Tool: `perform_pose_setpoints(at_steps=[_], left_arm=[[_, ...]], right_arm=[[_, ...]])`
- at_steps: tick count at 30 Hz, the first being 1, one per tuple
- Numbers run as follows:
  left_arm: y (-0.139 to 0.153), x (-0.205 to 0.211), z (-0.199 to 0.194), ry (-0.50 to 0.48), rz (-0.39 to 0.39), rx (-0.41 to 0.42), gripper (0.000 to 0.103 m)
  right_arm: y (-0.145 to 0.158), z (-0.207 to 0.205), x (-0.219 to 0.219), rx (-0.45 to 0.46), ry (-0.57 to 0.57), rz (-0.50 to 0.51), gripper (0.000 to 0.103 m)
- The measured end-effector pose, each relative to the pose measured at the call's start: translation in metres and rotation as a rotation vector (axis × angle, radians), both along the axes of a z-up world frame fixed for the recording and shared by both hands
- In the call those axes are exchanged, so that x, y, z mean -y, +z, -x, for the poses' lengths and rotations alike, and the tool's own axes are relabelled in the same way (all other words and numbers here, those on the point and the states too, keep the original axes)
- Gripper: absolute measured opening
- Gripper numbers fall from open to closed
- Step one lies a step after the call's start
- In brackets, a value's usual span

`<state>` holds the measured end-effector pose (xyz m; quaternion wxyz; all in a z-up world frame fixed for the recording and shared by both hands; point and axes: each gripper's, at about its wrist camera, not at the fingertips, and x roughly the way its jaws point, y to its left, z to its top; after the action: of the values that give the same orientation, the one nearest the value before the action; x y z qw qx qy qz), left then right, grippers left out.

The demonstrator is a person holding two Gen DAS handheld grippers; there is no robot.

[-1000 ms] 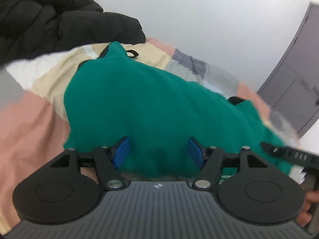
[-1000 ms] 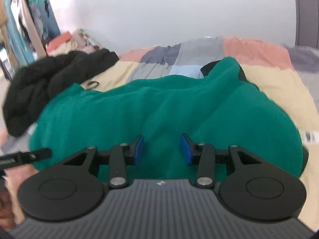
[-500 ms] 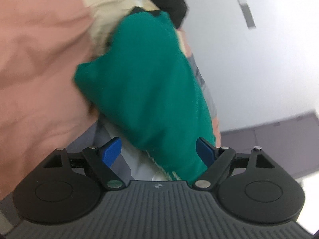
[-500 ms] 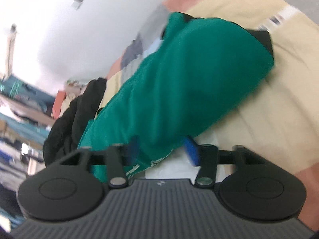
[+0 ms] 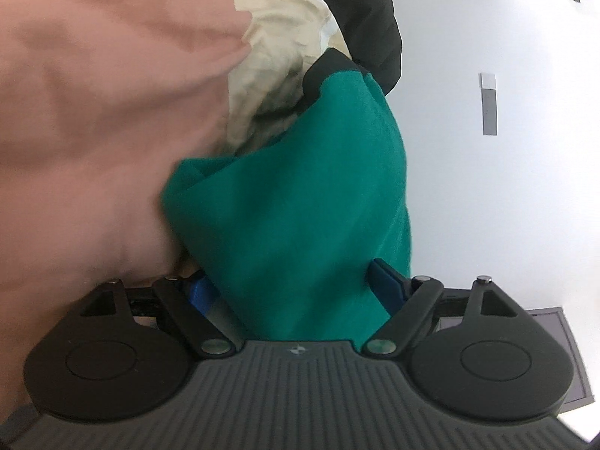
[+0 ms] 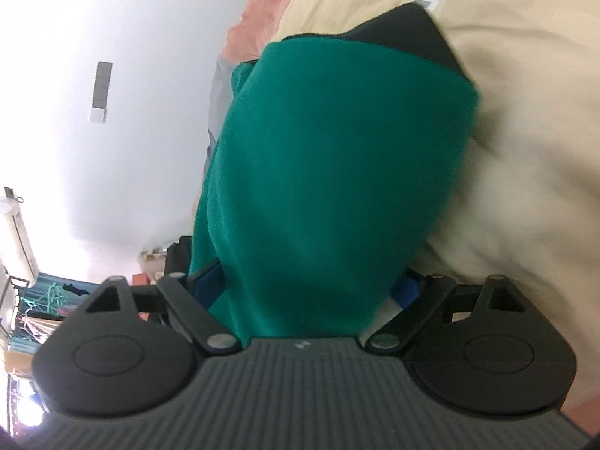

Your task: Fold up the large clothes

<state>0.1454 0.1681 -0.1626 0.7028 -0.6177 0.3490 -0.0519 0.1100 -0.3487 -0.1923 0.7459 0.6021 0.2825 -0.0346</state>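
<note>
Both jaws stand wide, the right gripper (image 6: 313, 287) opening, around the green garment (image 5: 300, 195). Left gripper (image 5: 292, 285) risks pinching the bedspread (image 5: 93, 112) at lower left.

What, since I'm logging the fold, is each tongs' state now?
Left tongs: open, green garment between them.
Right tongs: opening, green garment between them too.

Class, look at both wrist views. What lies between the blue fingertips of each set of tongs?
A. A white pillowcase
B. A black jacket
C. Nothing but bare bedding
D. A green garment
D: the green garment runs between the spread blue fingertips of the left tongs, and the same green cloth fills the gap of the right tongs, whose jaws are opening.
</note>
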Motion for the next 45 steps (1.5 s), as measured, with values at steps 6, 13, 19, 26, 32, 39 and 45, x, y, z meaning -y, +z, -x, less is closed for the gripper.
perform_pose_setpoints(at_steps=[6, 13, 19, 26, 32, 39, 45], left_arm=[[0.015, 0.012, -0.008, -0.035, -0.161, 0.053, 0.05], [0.036, 0.008, 0.009, -0.074, -0.237, 0.119, 0.029], [0.065, 0.002, 0.05, -0.106, -0.268, 0.147, 0.027], [0.095, -0.011, 0.116, -0.136, -0.265, 0.146, 0.027], [0.099, -0.006, 0.135, -0.178, -0.312, 0.137, 0.028], [0.103, -0.003, 0.126, -0.189, -0.28, 0.195, 0.05], [0.115, -0.002, 0.107, -0.127, -0.215, 0.296, 0.054]], right_arm=[[0.004, -0.009, -0.006, 0.035, 0.028, 0.074, 0.073], [0.037, 0.005, -0.009, 0.112, 0.058, 0.223, 0.036], [0.061, 0.035, -0.007, 0.149, 0.093, 0.3, 0.034], [0.09, 0.096, -0.004, 0.204, 0.137, 0.314, 0.034], [0.084, 0.139, -0.001, 0.179, 0.144, 0.314, 0.035], [0.083, 0.136, 0.004, 0.182, 0.143, 0.255, 0.047], [0.099, 0.124, 0.009, 0.294, 0.134, 0.231, 0.056]])
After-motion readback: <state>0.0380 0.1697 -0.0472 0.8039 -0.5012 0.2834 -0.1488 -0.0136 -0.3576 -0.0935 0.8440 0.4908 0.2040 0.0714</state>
